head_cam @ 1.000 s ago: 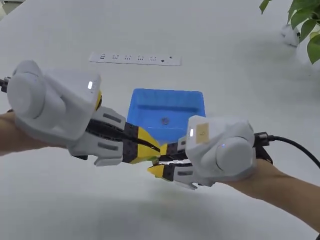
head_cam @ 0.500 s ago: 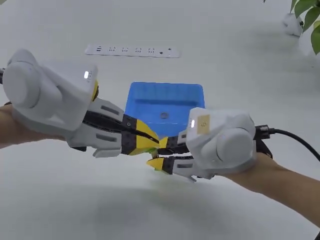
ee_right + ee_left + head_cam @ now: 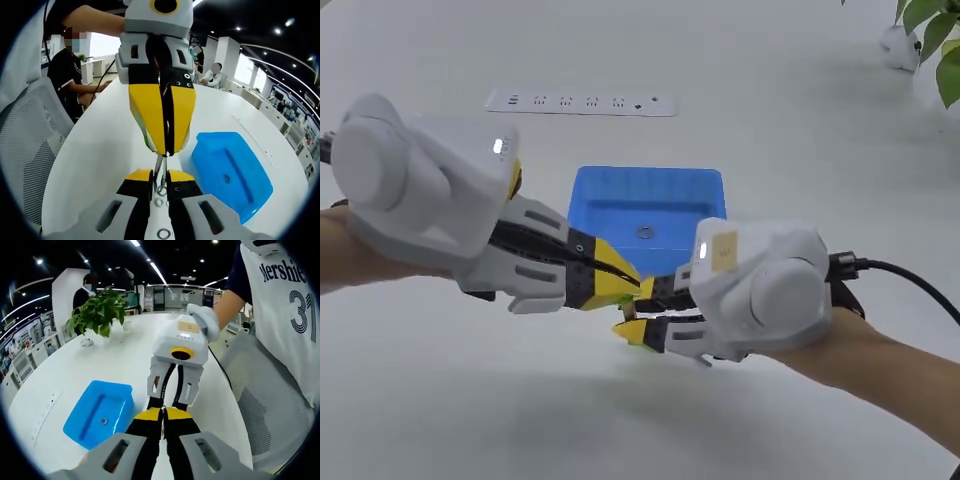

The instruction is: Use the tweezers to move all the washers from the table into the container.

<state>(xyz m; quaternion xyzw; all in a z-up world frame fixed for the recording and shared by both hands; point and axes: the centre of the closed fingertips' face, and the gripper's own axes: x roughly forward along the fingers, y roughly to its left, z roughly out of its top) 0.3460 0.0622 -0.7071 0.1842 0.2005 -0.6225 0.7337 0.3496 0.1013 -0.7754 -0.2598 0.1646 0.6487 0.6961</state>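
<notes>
right gripper (image 3: 160,177): jaws drawn in to a narrow gap, with the legs of the tweezers (image 3: 159,171) caught between them. This is judged to be the squeeze that shuts the tool's tips.
left gripper (image 3: 163,413): jaws fully together, clamped on the tweezers' upper end and pointed at the right gripper. The tool is likely steadied this way while the other side squeezes.
tweezers: tips lowered to the target washer (image 3: 161,190) on the table (image 3: 800,130). A firm pinch cannot be confirmed.
loose washers (image 3: 159,202): two more are seen on the table, just beside the tips.
container (image 3: 610,205): blue and open-topped, set just beyond the grippers so the carry is kept short. One delivered washer (image 3: 645,233) lies inside.
progress: the pick is judged to be in hand, with at least three washers left.
power strip (image 3: 580,102): well beyond the container and not involved.
</notes>
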